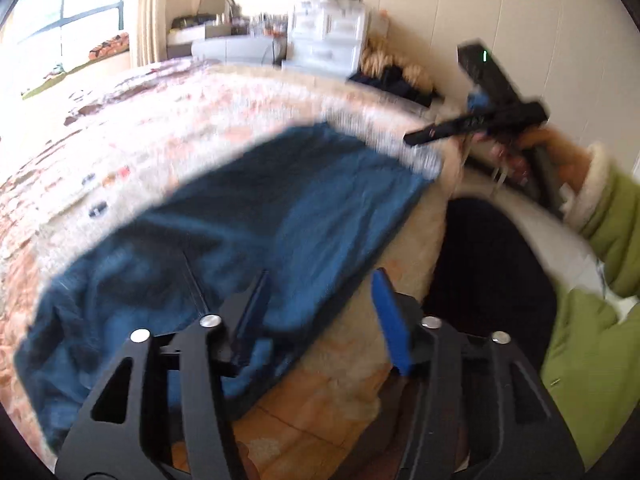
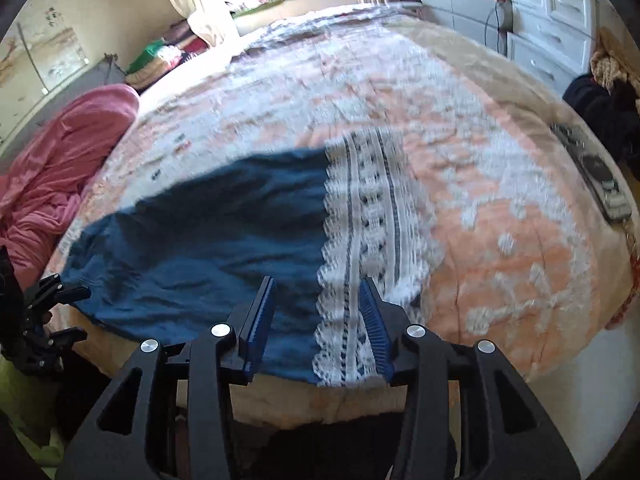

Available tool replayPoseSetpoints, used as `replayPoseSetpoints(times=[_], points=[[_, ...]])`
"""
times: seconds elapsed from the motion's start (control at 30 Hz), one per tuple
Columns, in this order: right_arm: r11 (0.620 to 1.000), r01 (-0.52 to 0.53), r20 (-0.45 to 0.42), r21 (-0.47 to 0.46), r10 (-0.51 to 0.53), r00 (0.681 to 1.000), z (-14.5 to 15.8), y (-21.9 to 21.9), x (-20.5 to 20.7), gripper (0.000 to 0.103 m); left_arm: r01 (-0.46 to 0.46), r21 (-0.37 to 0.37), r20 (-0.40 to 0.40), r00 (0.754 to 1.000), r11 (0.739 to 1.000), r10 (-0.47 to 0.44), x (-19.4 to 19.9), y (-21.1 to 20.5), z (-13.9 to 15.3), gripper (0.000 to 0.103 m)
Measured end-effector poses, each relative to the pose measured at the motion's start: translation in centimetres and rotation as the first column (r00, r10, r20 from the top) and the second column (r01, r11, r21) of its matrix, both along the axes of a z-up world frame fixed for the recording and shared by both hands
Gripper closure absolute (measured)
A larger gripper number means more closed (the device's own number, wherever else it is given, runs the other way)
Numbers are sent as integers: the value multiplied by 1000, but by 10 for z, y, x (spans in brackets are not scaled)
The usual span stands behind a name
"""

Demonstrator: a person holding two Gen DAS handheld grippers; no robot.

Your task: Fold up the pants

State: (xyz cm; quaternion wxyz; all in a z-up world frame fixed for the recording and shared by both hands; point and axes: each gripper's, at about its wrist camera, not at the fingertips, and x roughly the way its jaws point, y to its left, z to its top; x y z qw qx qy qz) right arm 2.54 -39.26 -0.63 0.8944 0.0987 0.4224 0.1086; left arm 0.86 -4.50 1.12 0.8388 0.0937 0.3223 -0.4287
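Observation:
Dark blue pants (image 1: pixel 256 216) with white lace cuffs (image 2: pixel 360 248) lie flat along the near edge of a bed. My left gripper (image 1: pixel 320 312) is open and empty, over the bed's edge at the waist end of the pants. My right gripper (image 2: pixel 318 320) is open and empty, just above the cuff end, its fingers either side of the seam between blue cloth and lace. The right gripper also shows in the left wrist view (image 1: pixel 480 120), held in a hand with a green sleeve. The left gripper shows at the left edge of the right wrist view (image 2: pixel 48 312).
The bed has a peach and white patterned cover (image 2: pixel 500 208). A pink blanket (image 2: pixel 60 168) lies bunched at its left. A remote control (image 2: pixel 596 176) lies near its right edge. White drawers (image 2: pixel 552 12) and dark clothes (image 2: pixel 600 112) stand beyond. Floor tiles (image 1: pixel 304 412) show below the bed edge.

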Motion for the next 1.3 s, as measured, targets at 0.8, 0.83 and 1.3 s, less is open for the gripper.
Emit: replayPoseSetpoints(times=[0.8,0.83,1.3], points=[[792,-609,-370,41,578,727,-17,223,193,64,-201,240,3,979,950,206,65,2,-61,85],[789,-613,-384,44,580,719,-21,225,193,64,-202,236,4,978,951,206,65,3,-60,85],[899,-430,-200,89,439,876,-21,206,238,100,-235,188,-90,963,954,255,78,13,-55,81]])
